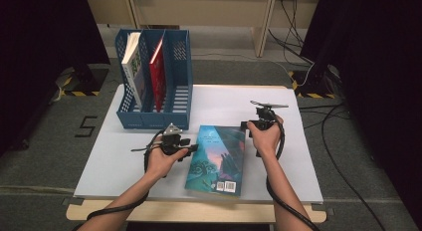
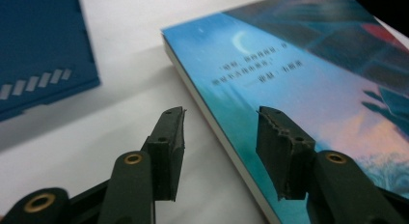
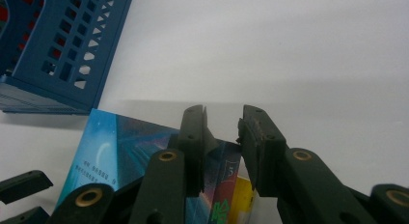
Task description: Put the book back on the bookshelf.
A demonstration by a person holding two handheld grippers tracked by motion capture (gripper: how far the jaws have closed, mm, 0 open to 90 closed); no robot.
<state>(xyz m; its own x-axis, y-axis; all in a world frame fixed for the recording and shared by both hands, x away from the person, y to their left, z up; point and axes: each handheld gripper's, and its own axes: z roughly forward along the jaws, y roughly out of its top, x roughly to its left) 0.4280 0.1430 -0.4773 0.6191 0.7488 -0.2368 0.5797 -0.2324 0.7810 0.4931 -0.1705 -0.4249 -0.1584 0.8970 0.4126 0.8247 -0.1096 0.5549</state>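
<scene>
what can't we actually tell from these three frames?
- Left gripper: left gripper view shows the jaws astride the book edge, but not whether the pads touch it.
- Right gripper: its own jaws hide the book corner, so contact is unclear.
- Book text: blurred in the left gripper view, too small in the high view.
- Two books in the blue file rack: titles too small, lower parts hidden by dividers.

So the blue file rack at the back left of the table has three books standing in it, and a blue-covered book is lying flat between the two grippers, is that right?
Not quite. The blue file rack holds two books, not three: a white book and a red book, with its right compartment empty, as the high view shows. The rest stands: the blue-covered book lies flat between the left gripper and the right gripper.
</scene>
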